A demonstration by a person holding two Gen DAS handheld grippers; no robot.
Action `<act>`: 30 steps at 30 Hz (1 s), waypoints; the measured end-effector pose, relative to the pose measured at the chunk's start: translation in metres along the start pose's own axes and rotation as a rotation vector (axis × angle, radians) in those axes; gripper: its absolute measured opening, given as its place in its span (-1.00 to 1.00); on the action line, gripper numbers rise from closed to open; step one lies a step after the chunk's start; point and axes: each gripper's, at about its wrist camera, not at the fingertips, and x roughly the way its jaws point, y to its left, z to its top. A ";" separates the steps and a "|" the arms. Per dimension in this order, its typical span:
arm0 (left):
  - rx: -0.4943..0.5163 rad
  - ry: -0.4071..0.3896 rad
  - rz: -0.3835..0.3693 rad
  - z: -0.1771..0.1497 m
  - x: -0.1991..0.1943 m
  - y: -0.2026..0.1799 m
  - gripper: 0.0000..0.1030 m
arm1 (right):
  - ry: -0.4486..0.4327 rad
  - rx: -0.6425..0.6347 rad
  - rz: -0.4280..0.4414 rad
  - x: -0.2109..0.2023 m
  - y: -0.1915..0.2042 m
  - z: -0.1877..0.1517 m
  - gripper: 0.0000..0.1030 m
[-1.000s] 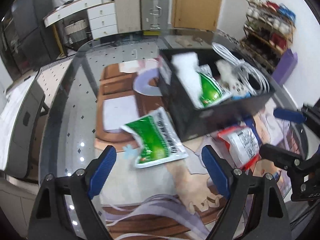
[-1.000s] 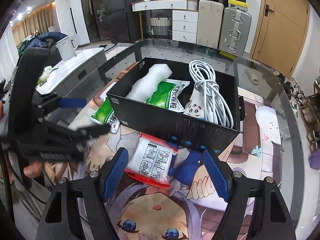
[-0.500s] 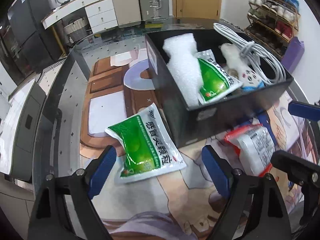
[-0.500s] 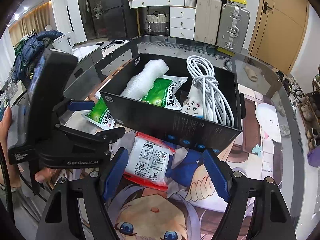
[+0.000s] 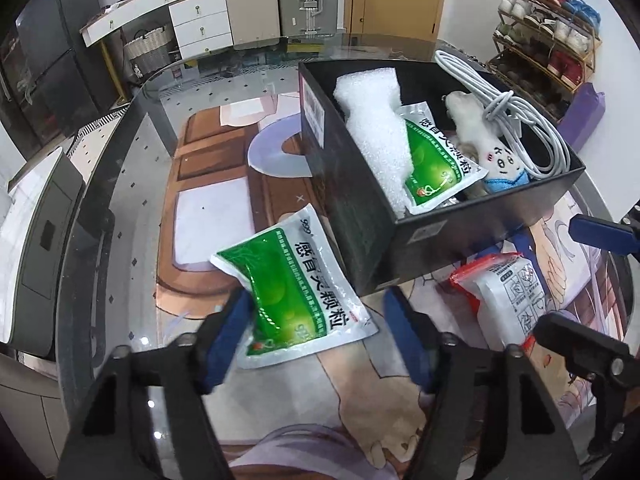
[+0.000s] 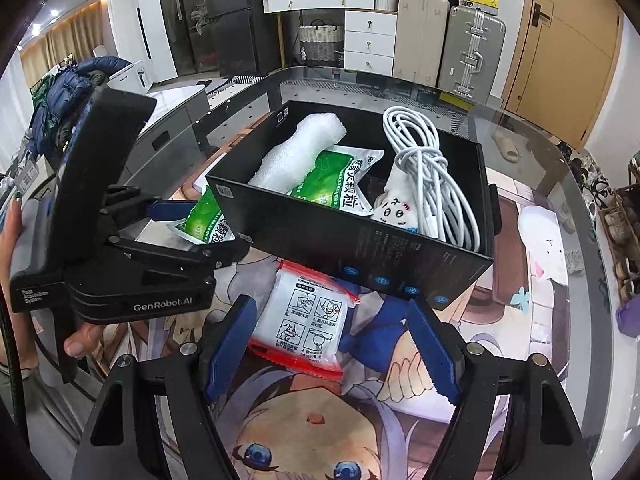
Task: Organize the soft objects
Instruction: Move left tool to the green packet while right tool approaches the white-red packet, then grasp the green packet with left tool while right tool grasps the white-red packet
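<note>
Left wrist view fills with the glass bench [image 5: 120, 208] and its printed mat, and the black box [image 5: 360, 216] sits right of centre, already holding a white foam roll [image 5: 376, 120], one green sachet, a small plush toy [image 5: 496, 160] and a coiled white cable [image 5: 516, 120]. A second ago the box and the loose green sachet [image 5: 296, 292] lay farther up the frame; now that sachet sits low and centre, just beside the box's near corner, so the left claw [image 5: 316, 332] has closed in on it. Its jaws stand wide apart, the left pad touching or nearly touching the sachet's edge, gripping nothing yet. In the right wrist view the red-trimmed white packet [image 6: 304, 320] lies flat in front of the box, at lower centre, with the right claw [image 6: 332, 344] spread open around it and empty. Both pickups look imminent, which would leave nothing soft outside the box.
</note>
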 end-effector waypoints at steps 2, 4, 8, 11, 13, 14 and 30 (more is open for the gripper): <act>0.000 0.000 -0.004 0.000 -0.001 -0.001 0.12 | 0.004 0.000 0.002 0.002 0.001 0.000 0.53; 0.010 0.002 -0.013 -0.002 -0.002 -0.002 0.11 | 0.012 0.003 0.006 0.005 0.001 0.001 0.53; 0.021 0.007 -0.033 -0.005 -0.006 -0.003 0.05 | 0.029 0.012 0.021 0.012 0.003 0.003 0.53; 0.028 0.013 -0.046 -0.010 -0.011 -0.004 0.03 | 0.047 -0.008 0.025 0.018 0.007 0.004 0.53; 0.034 0.015 -0.051 -0.014 -0.015 -0.005 0.01 | 0.057 -0.013 0.019 0.022 0.008 0.003 0.53; 0.036 0.020 -0.056 -0.017 -0.017 -0.006 0.00 | 0.064 -0.012 0.017 0.025 0.009 0.003 0.53; 0.113 0.039 -0.136 -0.040 -0.035 -0.030 0.02 | 0.121 -0.065 0.024 0.031 -0.001 -0.011 -0.02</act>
